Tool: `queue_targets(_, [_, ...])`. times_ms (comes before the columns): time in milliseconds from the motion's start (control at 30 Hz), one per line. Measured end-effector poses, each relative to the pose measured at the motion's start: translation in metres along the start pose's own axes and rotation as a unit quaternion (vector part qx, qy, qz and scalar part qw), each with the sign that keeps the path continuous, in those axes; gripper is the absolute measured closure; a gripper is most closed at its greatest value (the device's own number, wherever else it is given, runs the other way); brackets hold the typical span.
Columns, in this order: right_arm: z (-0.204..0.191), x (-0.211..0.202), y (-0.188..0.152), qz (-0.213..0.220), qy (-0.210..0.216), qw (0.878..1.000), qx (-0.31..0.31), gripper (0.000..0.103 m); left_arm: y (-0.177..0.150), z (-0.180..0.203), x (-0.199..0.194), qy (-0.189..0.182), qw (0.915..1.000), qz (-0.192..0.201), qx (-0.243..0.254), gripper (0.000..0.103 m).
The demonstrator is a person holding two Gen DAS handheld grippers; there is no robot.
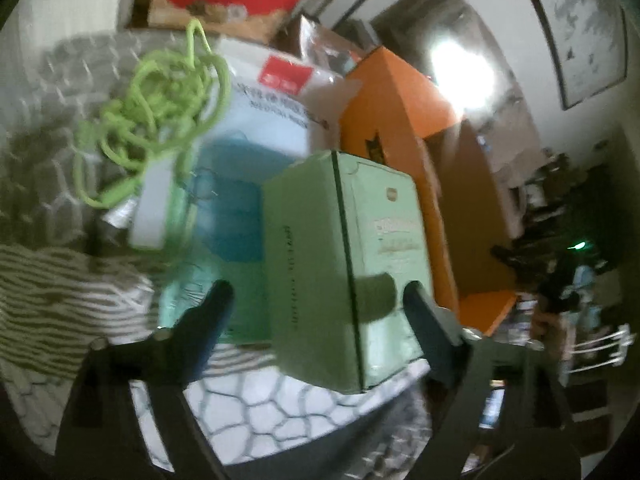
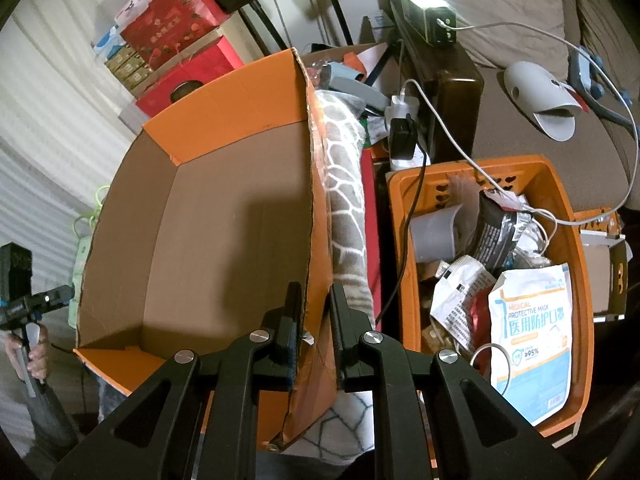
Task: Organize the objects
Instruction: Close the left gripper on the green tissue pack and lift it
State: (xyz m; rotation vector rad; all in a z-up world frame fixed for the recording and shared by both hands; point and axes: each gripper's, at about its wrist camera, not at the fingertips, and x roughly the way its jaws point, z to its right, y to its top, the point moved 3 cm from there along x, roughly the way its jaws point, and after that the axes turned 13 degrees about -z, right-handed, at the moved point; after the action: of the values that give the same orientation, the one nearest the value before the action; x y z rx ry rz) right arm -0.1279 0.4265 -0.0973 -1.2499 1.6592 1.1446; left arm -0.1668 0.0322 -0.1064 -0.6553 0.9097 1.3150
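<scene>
Step in hand, as judged: loading the large orange cardboard box (image 2: 224, 216). The right gripper (image 2: 316, 320) is clamped on the box's near right wall, one finger inside and one outside, apparently steadying it.

The left gripper (image 1: 316, 304) has its jaws wide apart, straddling the pale green rectangular carton (image 1: 344, 264). The left finger (image 1: 212, 308) stands clear of the carton; whether the right finger touches it I cannot tell, as the frame is blurred. No grip visible.

The carton stands upright on a grey-and-white giraffe-patterned cloth (image 1: 256, 408), just beside the orange box's outer wall, left of it in the left wrist view. Behind it lie a white-and-blue mask packet (image 1: 256, 128) and a tangle of lime-green cord (image 1: 160, 104).

Next move, as judged: close on the carton squarely, lift it over the wall and set it inside.

Containers:
- Orange box: open-topped; the visible floor is bare.
- Orange plastic basket (image 2: 400, 240), right of the box: crowded with a white medical mask pouch (image 2: 532, 340), a black packet (image 2: 500, 236), a grey cup (image 2: 434, 236) and white cables.
</scene>
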Motion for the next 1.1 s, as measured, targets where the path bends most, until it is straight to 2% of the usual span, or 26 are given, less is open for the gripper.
queue_targets(100, [0.0, 0.0, 0.0, 0.0, 0.0, 1.0, 0.001, 0.09, -0.012, 0.011, -0.007, 0.056, 0.9977, 0.031, 0.023, 0.015])
queue_targets(167, [0.0, 0.0, 0.0, 0.0, 0.0, 1.0, 0.0, 0.09, -0.025, 0.022, -0.008, 0.097, 0.9925, 0.055, 0.05, 0.012])
queue_targets(233, [0.0, 0.0, 0.0, 0.0, 0.001, 1.0, 0.001, 0.09, -0.039, 0.033, -0.006, 0.147, 0.9825, 0.082, 0.081, 0.01])
queue_targets(267, [0.0, 0.0, 0.0, 0.0, 0.001, 1.0, 0.001, 0.09, -0.048, 0.04, -0.004, 0.175, 0.9746, 0.098, 0.098, 0.01])
queue_targets(333, [0.001, 0.0, 0.0, 0.001, 0.002, 1.0, 0.002, 0.09, -0.059, 0.049, -0.001, 0.195, 0.9666, 0.117, 0.118, 0.009])
queue_targets(467, [0.001, 0.0, -0.001, 0.0, 0.001, 1.0, 0.002, 0.09, -0.069, 0.063, 0.01, 0.219, 0.955, 0.133, 0.149, 0.009])
queue_targets(600, [0.002, 0.001, -0.001, 0.0, -0.001, 1.0, 0.003, 0.09, -0.068, 0.066, 0.018, 0.234, 0.9493, 0.13, 0.165, 0.008])
queue_targets(733, [0.001, 0.001, -0.001, 0.001, 0.001, 1.0, 0.004, 0.09, -0.065, 0.054, 0.01, 0.238, 0.9496, 0.14, 0.149, 0.008])
queue_targets(867, [0.0, 0.001, -0.001, 0.0, 0.0, 1.0, 0.004, 0.09, -0.055, 0.032, -0.006, 0.265, 0.9436, 0.157, 0.123, 0.008])
queue_targets(1000, [0.0, 0.001, -0.001, 0.0, -0.001, 1.0, 0.003, 0.09, -0.043, 0.002, -0.024, 0.268, 0.9451, 0.172, 0.073, 0.01])
queue_targets(1100, [-0.001, 0.001, -0.001, 0.0, -0.002, 1.0, 0.003, 0.09, -0.045, -0.002, -0.033, 0.241, 0.9507, 0.181, 0.073, 0.01])
